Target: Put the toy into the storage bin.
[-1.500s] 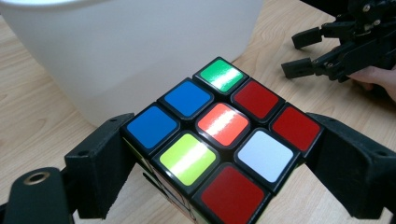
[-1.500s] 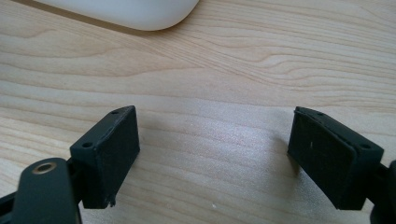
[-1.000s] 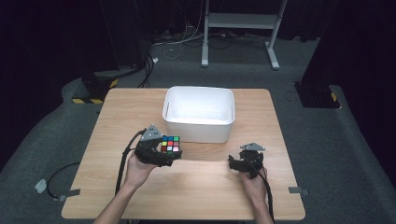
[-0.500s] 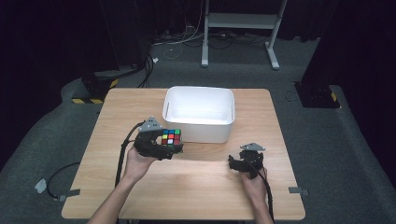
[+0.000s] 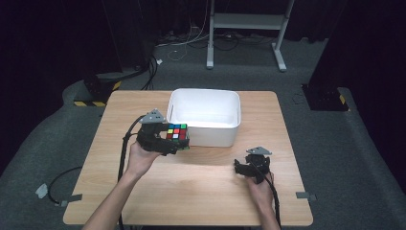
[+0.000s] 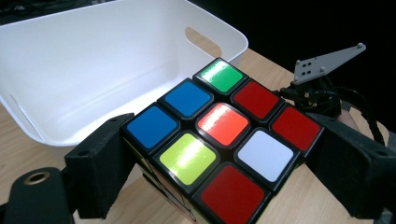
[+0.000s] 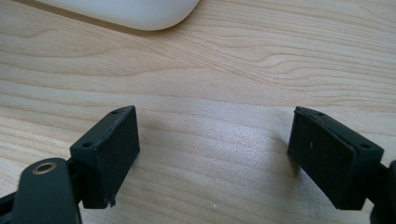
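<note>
The puzzle cube (image 5: 177,132) sits clamped in the left gripper (image 5: 165,141) left of frame centre, beside the white bin (image 5: 205,117); the right gripper (image 5: 249,167) gapes wide, holding nothing.

Dark lab, black curtains (image 5: 57,38), floor cables (image 5: 191,45)

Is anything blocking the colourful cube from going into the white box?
Nothing visible blocks it. The left gripper is shut on the puzzle cube, which is lifted beside the near wall of the white bin. The bin's inside looks bare. The right gripper rests apart, off to the side.
</note>
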Action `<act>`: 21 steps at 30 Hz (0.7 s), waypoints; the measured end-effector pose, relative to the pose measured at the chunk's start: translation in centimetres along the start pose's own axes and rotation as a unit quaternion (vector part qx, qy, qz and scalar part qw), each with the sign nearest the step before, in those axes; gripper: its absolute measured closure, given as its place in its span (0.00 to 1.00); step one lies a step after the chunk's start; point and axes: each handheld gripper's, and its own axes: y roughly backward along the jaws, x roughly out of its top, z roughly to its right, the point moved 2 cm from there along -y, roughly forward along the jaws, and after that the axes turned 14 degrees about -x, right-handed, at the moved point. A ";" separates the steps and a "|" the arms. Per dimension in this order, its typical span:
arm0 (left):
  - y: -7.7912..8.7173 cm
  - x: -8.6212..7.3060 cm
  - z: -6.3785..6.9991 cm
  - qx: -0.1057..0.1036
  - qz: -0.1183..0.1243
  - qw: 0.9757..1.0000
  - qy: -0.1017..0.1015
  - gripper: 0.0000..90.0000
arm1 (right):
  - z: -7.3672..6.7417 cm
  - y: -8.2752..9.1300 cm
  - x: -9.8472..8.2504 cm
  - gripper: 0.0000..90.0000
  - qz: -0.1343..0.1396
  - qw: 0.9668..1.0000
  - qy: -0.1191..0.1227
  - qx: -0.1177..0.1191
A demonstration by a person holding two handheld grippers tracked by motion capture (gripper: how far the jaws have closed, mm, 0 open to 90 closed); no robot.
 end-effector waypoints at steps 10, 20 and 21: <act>0.1 1.7 -0.2 -0.003 0.007 1.000 -0.002 0.14 | 0.0 0.0 0.0 0.18 0.000 1.000 0.000 0.000; 0.4 3.6 -0.3 -0.001 0.015 1.000 -0.012 0.14 | 0.0 0.0 0.0 0.18 0.000 1.000 0.001 0.000; 0.4 3.6 -0.3 -0.001 0.015 1.000 -0.012 0.14 | 0.0 0.0 0.0 0.18 0.000 1.000 0.001 0.000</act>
